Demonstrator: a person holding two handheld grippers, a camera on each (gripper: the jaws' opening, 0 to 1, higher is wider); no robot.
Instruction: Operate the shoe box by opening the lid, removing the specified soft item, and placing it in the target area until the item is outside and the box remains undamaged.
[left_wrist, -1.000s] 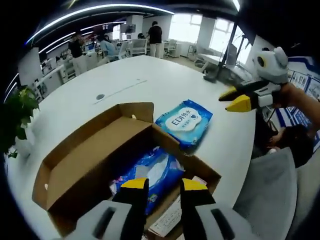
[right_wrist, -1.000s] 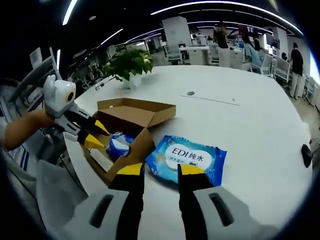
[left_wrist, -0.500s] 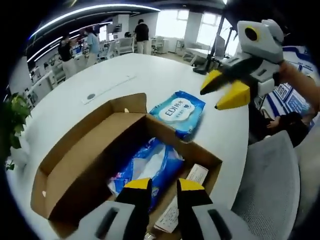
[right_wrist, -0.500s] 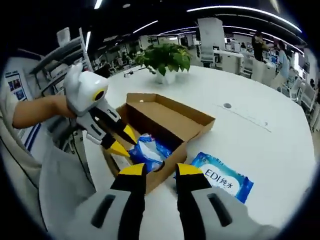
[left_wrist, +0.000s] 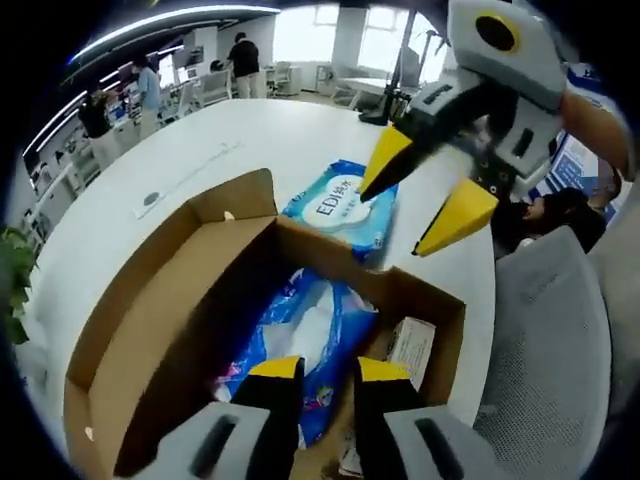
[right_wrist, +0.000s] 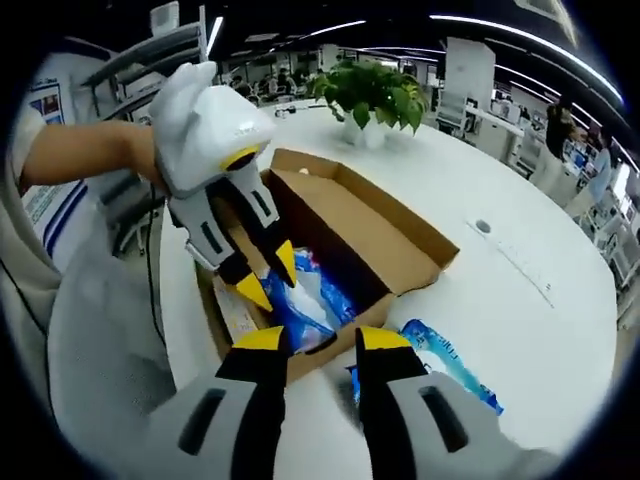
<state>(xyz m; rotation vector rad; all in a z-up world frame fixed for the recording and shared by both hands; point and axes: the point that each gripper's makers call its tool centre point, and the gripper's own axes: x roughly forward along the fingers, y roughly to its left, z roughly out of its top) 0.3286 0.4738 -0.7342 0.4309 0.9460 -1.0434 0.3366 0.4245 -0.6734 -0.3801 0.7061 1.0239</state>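
An open brown shoe box (left_wrist: 170, 300) (right_wrist: 385, 225) lies on the white table, its lid folded back. Inside it lies a soft blue and white plastic pack (left_wrist: 310, 325) (right_wrist: 312, 305). My left gripper (left_wrist: 327, 372) (right_wrist: 268, 278) hangs open just above that pack, holding nothing. My right gripper (left_wrist: 420, 190) (right_wrist: 320, 342) is open too, over the box's near corner, and points down at the pack. A blue wet-wipe pack (left_wrist: 343, 205) (right_wrist: 445, 362) lies flat on the table beside the box.
A white paper slip (left_wrist: 410, 345) lies in the box next to the blue pack. A potted plant (right_wrist: 375, 90) stands past the box's far end. A grey chair (left_wrist: 545, 370) sits at the table's edge. People stand far off in the office.
Both grippers have closed in on the box. The right one came from beside the wipes to over the box's corner. The left one dropped closer to the blue pack.
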